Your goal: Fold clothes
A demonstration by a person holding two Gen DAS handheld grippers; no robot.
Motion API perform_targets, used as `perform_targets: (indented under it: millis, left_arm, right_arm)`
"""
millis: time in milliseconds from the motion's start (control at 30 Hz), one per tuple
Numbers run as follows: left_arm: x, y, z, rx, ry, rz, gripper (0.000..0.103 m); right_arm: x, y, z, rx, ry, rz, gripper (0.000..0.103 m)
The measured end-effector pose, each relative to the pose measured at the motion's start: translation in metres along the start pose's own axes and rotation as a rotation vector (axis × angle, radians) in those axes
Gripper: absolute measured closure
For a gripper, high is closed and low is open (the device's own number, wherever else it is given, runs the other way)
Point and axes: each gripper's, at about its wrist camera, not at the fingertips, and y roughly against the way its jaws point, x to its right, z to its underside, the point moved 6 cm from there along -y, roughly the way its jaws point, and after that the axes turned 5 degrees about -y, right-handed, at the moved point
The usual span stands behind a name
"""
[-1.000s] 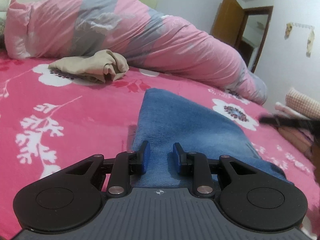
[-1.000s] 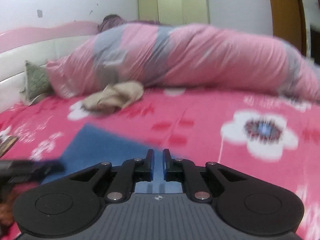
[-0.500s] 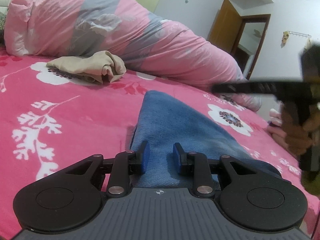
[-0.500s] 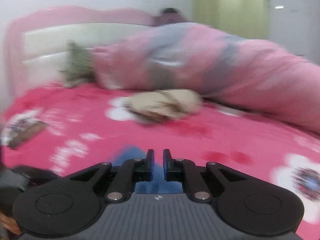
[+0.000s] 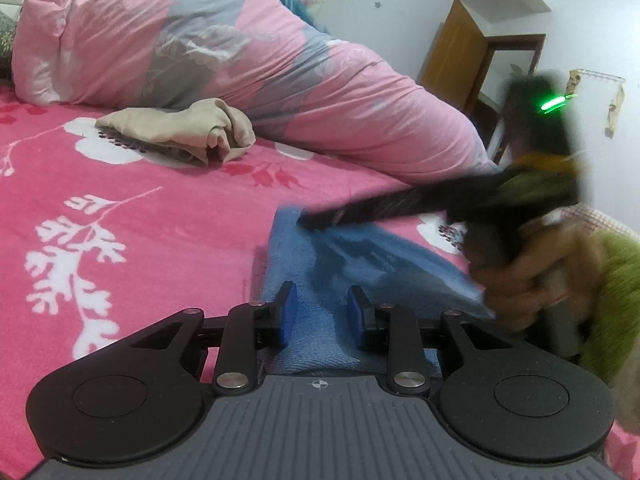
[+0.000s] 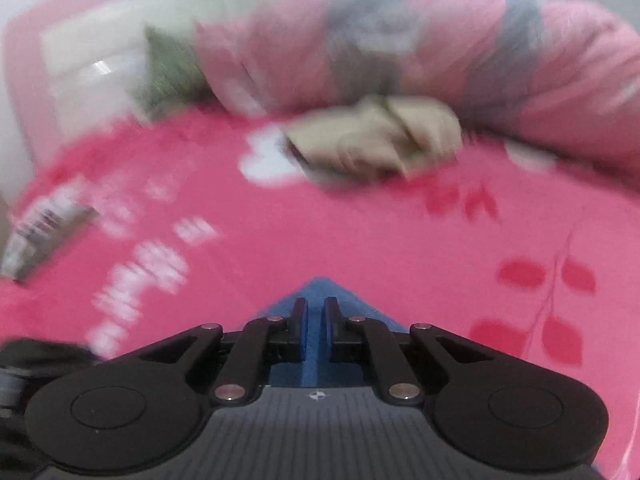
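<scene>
A blue cloth (image 5: 320, 264) lies on the pink flowered bed (image 5: 140, 220). My left gripper (image 5: 318, 306) hovers over its near edge with jaws apart and nothing between the pads. My right gripper (image 6: 316, 312) is shut on a corner of the blue cloth (image 6: 320, 292) and holds it over the cloth. In the left wrist view the right gripper (image 5: 316, 222) reaches in from the right, blurred, with the lifted blue layer under it. A crumpled beige garment (image 5: 188, 128) lies farther back, also in the right wrist view (image 6: 376, 144).
A rolled pink and grey quilt (image 5: 240, 60) lies across the back of the bed. A green pillow (image 6: 168, 68) rests against the white headboard (image 6: 88, 68). A small printed packet (image 6: 44, 224) lies at the left. A brown door (image 5: 452, 56) stands at the right.
My right gripper has swept leftward across the blue cloth, carrying its corner over the rest. My left gripper has stayed in place at the cloth's near edge.
</scene>
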Motion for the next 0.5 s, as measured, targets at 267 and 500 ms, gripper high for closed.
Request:
perform_targets:
  millis: [267,500]
  left_arm:
    - [-0.001,0.002,0.001,0.006,0.015,0.012,0.073]
    - [0.0,0.0,0.001,0.006,0.008,0.007,0.073]
  right_arm:
    - [0.057,0.048,-0.01,0.072,-0.238,0.166,0.093]
    - [0.09,0.168,0.075,0.087,-0.394,0.093,0.091]
